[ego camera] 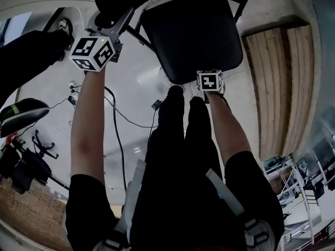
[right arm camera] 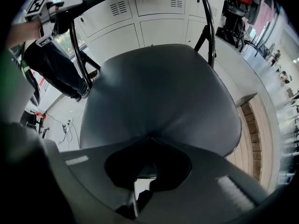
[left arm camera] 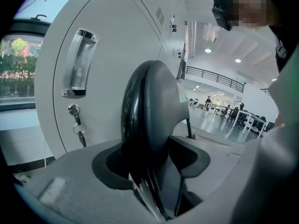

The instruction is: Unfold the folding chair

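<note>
The folding chair stands unfolded in front of me, its black seat (ego camera: 191, 33) (right arm camera: 159, 97) lying about flat. My left gripper (ego camera: 119, 25) (left arm camera: 149, 157) is shut on the edge of the black padded backrest (left arm camera: 154, 115), which fills the gap between its jaws. In the right gripper view that gripper (right arm camera: 46, 10) shows at the top left of the chair's black tube frame (right arm camera: 74, 45). My right gripper (ego camera: 209, 85) (right arm camera: 147, 164) points straight down with its jaws shut and nothing between them. Its tips are at the seat's near front edge.
White cabinets stand right behind the chair, with a metal handle (left arm camera: 79, 64) and keys (left arm camera: 77, 122) in a lock. A wooden floor strip (ego camera: 285, 88) lies to the right. Cables (ego camera: 118, 119) trail on the floor at left. Another person's legs (right arm camera: 56, 69) stand left of the chair.
</note>
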`<action>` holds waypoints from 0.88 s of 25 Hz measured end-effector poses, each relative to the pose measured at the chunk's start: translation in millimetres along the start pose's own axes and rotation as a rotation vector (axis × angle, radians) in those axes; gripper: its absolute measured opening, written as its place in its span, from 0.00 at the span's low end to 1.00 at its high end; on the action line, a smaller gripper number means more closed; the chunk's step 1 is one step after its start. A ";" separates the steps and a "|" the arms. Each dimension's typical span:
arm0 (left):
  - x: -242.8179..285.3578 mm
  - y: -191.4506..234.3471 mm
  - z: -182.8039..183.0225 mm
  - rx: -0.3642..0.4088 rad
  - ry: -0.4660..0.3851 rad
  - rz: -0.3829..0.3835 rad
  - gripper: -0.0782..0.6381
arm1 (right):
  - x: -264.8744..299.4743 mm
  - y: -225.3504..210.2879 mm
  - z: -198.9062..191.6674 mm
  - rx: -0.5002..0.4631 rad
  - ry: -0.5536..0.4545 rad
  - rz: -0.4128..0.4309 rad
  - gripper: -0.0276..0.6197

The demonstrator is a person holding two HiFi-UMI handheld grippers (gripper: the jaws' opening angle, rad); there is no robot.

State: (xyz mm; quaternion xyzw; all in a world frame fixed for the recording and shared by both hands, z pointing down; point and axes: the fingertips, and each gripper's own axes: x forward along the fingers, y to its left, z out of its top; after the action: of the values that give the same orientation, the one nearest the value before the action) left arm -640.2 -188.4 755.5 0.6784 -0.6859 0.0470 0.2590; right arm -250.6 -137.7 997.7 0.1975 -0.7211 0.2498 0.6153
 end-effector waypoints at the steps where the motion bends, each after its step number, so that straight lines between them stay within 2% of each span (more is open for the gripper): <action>1: -1.0 1.3 -0.8 0.002 0.009 0.004 0.44 | -2.9 0.4 2.3 0.012 -0.004 0.002 0.05; 5: -15.0 5.8 -7.1 0.037 0.056 0.070 0.47 | -34.8 9.2 31.0 0.024 -0.115 0.028 0.05; 8: -37.9 9.1 -8.9 0.000 0.055 0.155 0.47 | -61.6 17.3 58.7 -0.008 -0.205 0.051 0.05; 13: -71.3 -9.2 26.1 -0.100 -0.068 0.214 0.47 | -119.1 32.3 119.3 -0.082 -0.376 0.090 0.05; 17: -98.6 -39.3 47.8 -0.154 -0.127 0.216 0.46 | -176.5 44.7 152.9 -0.117 -0.506 0.126 0.05; 20: -127.0 -74.1 67.8 -0.173 -0.218 0.220 0.37 | -230.3 48.1 173.1 -0.129 -0.622 0.159 0.05; 22: -147.0 -89.9 76.9 -0.182 -0.270 0.245 0.24 | -264.6 52.0 181.8 -0.139 -0.694 0.180 0.05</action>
State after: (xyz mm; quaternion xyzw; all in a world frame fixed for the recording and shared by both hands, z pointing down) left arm -584.8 -93.9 601.8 0.5636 -0.7933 -0.0754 0.2174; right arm -381.3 -211.9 709.3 0.1640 -0.9168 0.1713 0.3215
